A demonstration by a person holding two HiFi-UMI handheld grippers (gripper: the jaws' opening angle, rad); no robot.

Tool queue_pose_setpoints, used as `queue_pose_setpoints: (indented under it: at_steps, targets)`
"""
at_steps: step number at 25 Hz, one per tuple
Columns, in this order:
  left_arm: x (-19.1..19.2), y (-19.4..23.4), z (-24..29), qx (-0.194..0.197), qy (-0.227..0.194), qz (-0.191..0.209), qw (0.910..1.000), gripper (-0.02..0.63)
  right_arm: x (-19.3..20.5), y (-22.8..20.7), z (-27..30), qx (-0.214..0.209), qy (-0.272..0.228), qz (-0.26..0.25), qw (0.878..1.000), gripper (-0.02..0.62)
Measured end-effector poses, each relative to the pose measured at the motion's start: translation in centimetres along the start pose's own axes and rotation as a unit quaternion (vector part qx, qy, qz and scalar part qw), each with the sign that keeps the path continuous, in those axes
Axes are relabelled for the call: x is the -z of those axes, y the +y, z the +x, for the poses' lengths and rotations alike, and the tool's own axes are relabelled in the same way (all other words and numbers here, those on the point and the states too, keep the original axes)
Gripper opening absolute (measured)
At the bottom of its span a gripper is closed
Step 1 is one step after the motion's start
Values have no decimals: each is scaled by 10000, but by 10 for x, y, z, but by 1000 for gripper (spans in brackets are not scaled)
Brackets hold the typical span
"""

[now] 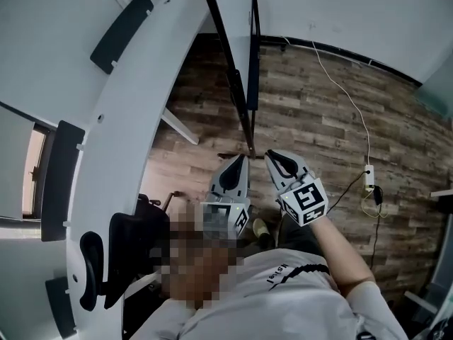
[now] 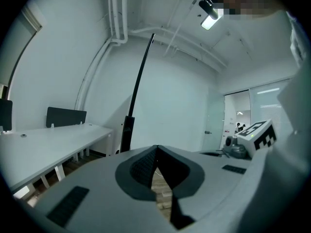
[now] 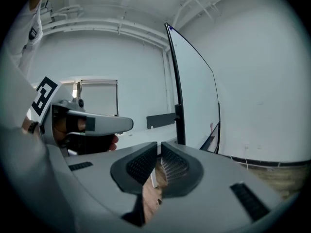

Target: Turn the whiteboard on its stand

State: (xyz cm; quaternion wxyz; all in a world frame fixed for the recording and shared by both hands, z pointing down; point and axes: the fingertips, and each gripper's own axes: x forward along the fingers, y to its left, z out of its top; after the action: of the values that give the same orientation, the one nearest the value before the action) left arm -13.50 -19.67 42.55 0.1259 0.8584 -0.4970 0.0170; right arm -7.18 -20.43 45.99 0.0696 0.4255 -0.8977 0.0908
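Observation:
The whiteboard (image 1: 241, 55) stands edge-on just ahead of me, a thin black-framed panel over the wooden floor. In the right gripper view its white face (image 3: 197, 96) rises to the right of the jaws. The left gripper view shows only its dark edge (image 2: 141, 76) and the stand clamp (image 2: 127, 130). My left gripper (image 1: 239, 159) and right gripper (image 1: 271, 156) hover side by side short of the board's near end. Both are shut with nothing held, and neither touches the board. The pads meet in each gripper view: left gripper (image 2: 156, 149), right gripper (image 3: 159, 147).
A long white desk (image 1: 120, 154) with dark divider panels (image 1: 120, 30) curves along the left. A black office chair (image 1: 117, 261) sits by it. A power strip (image 1: 369, 178) with cables lies on the floor at the right. A white wall runs behind the board.

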Motion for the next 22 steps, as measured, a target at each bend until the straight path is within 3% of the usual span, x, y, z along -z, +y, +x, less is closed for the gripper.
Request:
queue_pose_setpoints:
  at_steps: [6, 8, 13, 22]
  targets:
    - [3, 25, 34, -101, 37, -15, 9999, 12, 37, -31, 50, -201, 363, 40, 9991, 34]
    - [2, 37, 47, -202, 22, -17, 9998, 12, 54, -44, 70, -302, 538, 79, 9981, 72]
    - [2, 68, 80, -489, -5, -15, 9988, 12, 92, -74, 120, -512, 924, 99, 9944, 83]
    - [20, 115, 131, -994, 178, -288, 9945, 12, 166, -109, 192, -1052, 1702, 3, 9798, 100]
